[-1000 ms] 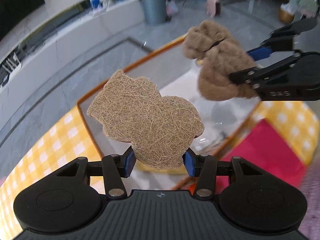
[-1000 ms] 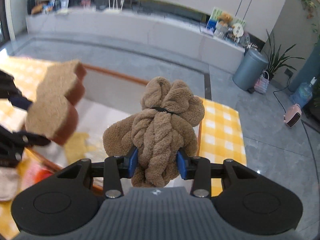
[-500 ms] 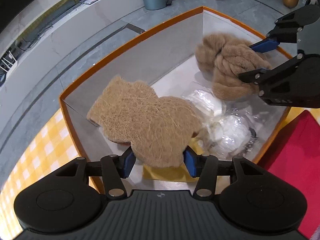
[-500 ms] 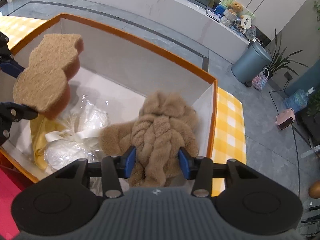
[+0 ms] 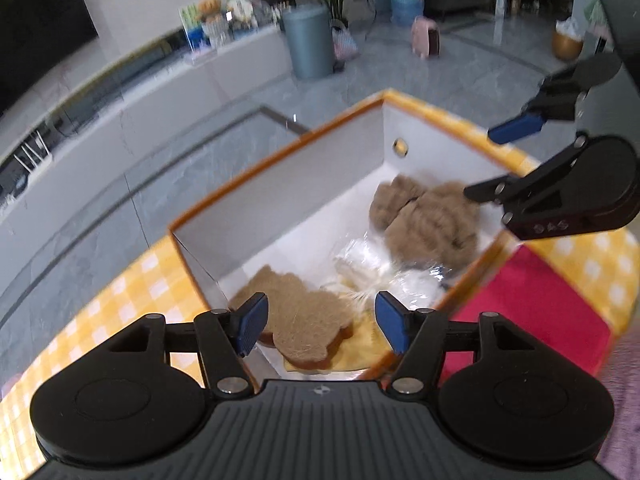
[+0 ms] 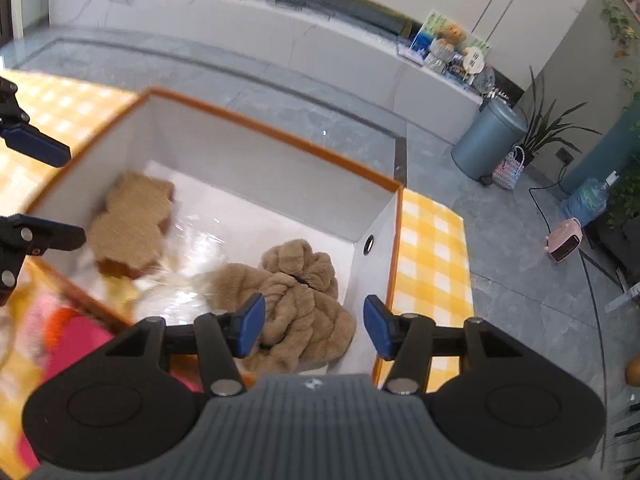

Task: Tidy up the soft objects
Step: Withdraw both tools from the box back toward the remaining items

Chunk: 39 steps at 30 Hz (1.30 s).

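Two items were just let go: loofah pad [image 5: 298, 316] and plush toy [image 6: 298, 300] now lie in the orange-rimmed box [image 5: 280, 152], left gripper [image 5: 320, 322] and right gripper [image 6: 314, 326] opening, nothing held, so that drop-off looks done

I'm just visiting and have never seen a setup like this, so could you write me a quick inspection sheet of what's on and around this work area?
Surface: table under a yellow-and-white checked cloth; a red cloth lies beside the box.
Job's things: orange-rimmed white box holds a tan fibre pad, a brown plush toy and clear plastic-wrapped white items.
Clutter: a yellow item under the pad, kind unclear.
Grippers: left gripper and right gripper both above the box, jaws opening, nothing gripped.
Cables: a black cord on the floor near the heater.
Surroundings: grey bin, pink heater, water bottle, potted plants, long white counter.
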{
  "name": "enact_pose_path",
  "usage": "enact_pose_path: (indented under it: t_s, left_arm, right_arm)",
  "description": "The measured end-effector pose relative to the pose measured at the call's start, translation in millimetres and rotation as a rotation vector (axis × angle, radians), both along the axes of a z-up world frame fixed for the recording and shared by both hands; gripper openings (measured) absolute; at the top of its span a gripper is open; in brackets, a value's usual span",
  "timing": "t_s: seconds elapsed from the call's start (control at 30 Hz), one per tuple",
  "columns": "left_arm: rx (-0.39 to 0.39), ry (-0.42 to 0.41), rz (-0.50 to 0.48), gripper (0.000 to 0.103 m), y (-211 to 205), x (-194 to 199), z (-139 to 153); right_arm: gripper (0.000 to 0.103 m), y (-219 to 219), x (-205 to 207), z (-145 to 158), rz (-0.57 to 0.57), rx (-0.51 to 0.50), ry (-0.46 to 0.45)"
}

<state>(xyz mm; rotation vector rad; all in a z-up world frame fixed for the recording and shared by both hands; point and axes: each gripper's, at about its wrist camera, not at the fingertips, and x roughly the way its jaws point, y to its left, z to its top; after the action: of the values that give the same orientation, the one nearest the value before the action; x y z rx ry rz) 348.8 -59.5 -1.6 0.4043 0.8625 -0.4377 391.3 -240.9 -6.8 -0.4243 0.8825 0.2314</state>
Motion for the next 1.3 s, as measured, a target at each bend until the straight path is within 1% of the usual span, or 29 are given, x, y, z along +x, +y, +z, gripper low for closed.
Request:
enact_pose_path:
  t_s: [0.07,0.17,0.27,0.37,0.47,0.57,0.67,0.73,0.8,0.9,1.03,1.17,1.3]
  left_arm:
    - [-0.003,-0.072,-0.003,0.073,2,-24,15]
    - [-0.018,-0.153,-0.008,0.073,4,-64,33]
    - [-0.055,-0.211,0.006,0.073,11,-106,45]
    - [-0.1,-0.249,0.041,0.073,19,-147,47]
    - [-0.129,-0.284,0.082,0.073,29,-182,40]
    - [-0.135,-0.279,0.139,0.073,41,-208,30]
    - [-0.169,-0.252,0.226,0.073,63,-228,14]
    - [-0.184,-0.229,0.291,0.073,78,-238,2]
    - [-0.197,-0.18,0.351,0.073,90,-243,-13]
    - [-0.207,-0.124,0.414,0.072,109,-250,-25]
    - [-0.229,-0.088,0.455,0.072,129,-258,-31]
    - [-0.256,-0.074,0.489,0.072,143,-267,-38]
    - [-0.263,-0.054,0.527,0.072,152,-271,-46]
  right_arm:
    - [0.061,0,-18,14,-0.006,0.034,-0.034]
    - [0.061,4,-55,34,-0.009,0.083,-0.086]
    - [0.063,6,-97,45,-0.015,0.137,-0.143]
    - [0.065,9,-139,48,-0.021,0.209,-0.19]
    - [0.065,16,-178,41,-0.032,0.275,-0.215]
    - [0.066,23,-210,26,-0.069,0.351,-0.202]
    - [0.067,31,-235,9,-0.12,0.395,-0.208]
    - [0.069,37,-248,-3,-0.162,0.419,-0.214]
    - [0.069,45,-258,-18,-0.171,0.427,-0.184]
    - [0.069,62,-267,-40,-0.139,0.412,-0.112]
    - [0.069,83,-276,-62,-0.081,0.385,-0.073]
    - [0.069,100,-279,-72,-0.022,0.355,-0.081]
    - [0.069,109,-277,-77,0.005,0.326,-0.087]
